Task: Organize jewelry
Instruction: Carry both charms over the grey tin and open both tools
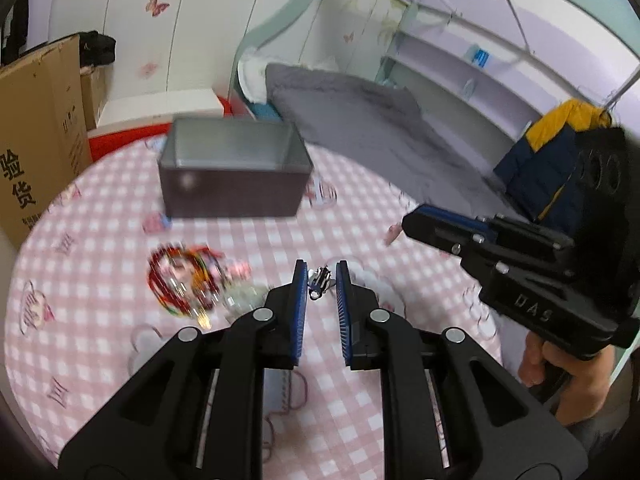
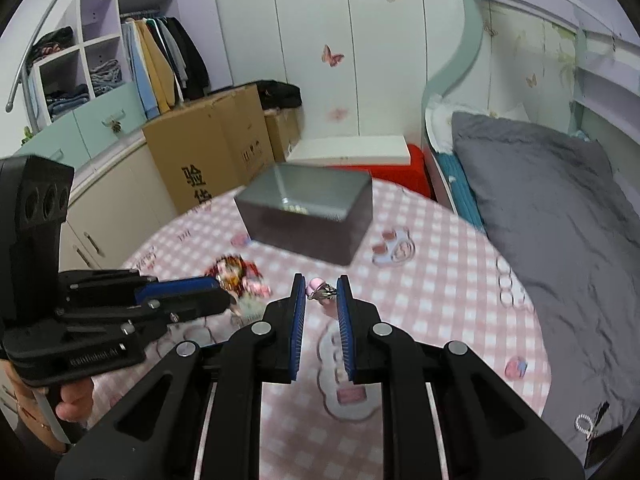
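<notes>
On pink-checked round tablecloth (image 1: pixel 120 220), left to right: blurred heap of red, gold and green bead strands (image 1: pixel 184 284); left gripper (image 1: pixel 322 280), jaws pinching small dark metal clasp piece (image 1: pixel 320 278); right gripper (image 2: pixel 322 290), jaws pinching silver ring with pink stone (image 2: pixel 320 290). Open grey rectangular box (image 1: pixel 234 170) sits beyond, apart from both. Both pieces judged light, rigid, slippery, easily dropped; grip across body at fingertips. Clasp long axis tilts between pads; ring's heading unclear, stone toward left pad.

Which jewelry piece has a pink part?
The small piece between the right gripper fingertips, silver with a pink bead; the left gripper piece looks dark and silver.
</notes>
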### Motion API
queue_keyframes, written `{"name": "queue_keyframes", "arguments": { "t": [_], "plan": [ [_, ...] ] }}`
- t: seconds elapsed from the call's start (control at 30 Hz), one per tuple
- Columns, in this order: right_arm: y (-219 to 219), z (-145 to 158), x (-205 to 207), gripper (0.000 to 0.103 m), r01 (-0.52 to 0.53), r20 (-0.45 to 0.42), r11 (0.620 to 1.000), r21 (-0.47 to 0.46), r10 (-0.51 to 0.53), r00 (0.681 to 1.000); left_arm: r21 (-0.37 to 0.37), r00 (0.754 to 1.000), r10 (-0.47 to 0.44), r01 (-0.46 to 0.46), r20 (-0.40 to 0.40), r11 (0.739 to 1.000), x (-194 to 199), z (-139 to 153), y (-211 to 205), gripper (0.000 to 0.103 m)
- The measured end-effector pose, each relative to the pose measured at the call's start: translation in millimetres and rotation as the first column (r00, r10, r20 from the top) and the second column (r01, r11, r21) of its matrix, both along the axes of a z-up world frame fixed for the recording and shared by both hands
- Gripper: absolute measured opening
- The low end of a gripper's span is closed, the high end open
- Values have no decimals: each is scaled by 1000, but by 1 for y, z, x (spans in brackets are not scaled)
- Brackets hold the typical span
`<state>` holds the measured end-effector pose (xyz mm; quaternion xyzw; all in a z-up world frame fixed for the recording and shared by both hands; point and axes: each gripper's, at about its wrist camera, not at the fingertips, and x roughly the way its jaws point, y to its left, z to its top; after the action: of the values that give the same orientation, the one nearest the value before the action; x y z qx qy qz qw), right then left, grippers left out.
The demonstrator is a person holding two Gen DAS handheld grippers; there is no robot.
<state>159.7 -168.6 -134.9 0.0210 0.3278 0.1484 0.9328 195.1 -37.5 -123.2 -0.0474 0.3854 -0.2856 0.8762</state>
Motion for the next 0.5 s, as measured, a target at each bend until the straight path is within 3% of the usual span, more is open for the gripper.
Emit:
{"name": "queue_keyframes", "arguments": {
  "t": [0.3, 0.5],
  "plan": [
    [7, 22, 32, 14, -20, 47, 1000, 18, 19, 999, 30, 993, 62, -65, 99, 997, 40, 36, 13, 14],
    [12, 28, 60, 14, -27, 54, 999, 28, 25, 998, 43, 990, 87, -92, 107, 995, 71, 41, 16, 15]
  ]
}}
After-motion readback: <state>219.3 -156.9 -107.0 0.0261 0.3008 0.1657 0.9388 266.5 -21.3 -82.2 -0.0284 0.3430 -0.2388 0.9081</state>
